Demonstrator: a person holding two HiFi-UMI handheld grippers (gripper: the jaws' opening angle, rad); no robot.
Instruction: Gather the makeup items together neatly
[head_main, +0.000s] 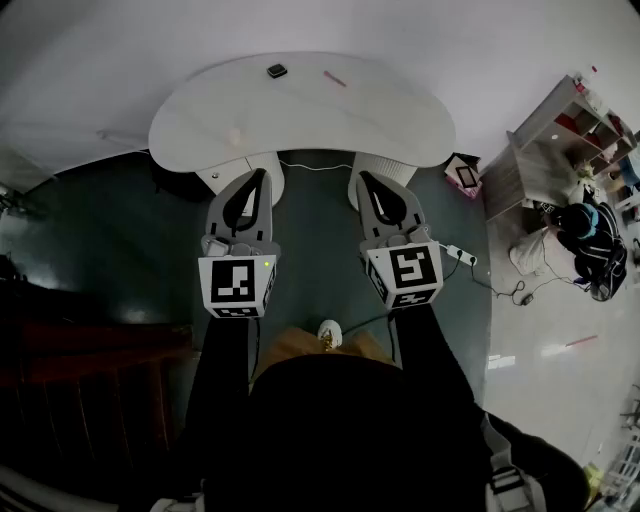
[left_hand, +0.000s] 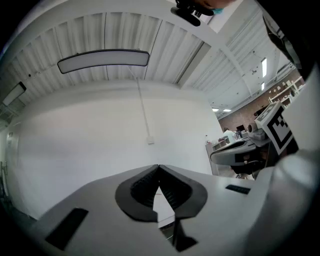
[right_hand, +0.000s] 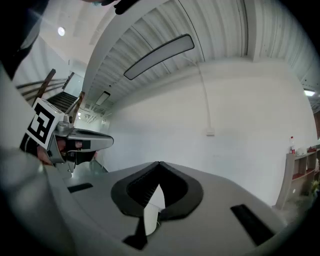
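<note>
Gathering hasn't begun: the left gripper and right gripper hang closed and empty short of the table, so next comes reaching in and opening over the small dark item.

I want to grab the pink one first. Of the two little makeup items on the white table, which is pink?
The thin stick lying slantwise near the table's far edge; the other item, to its left, is dark and square.
</note>
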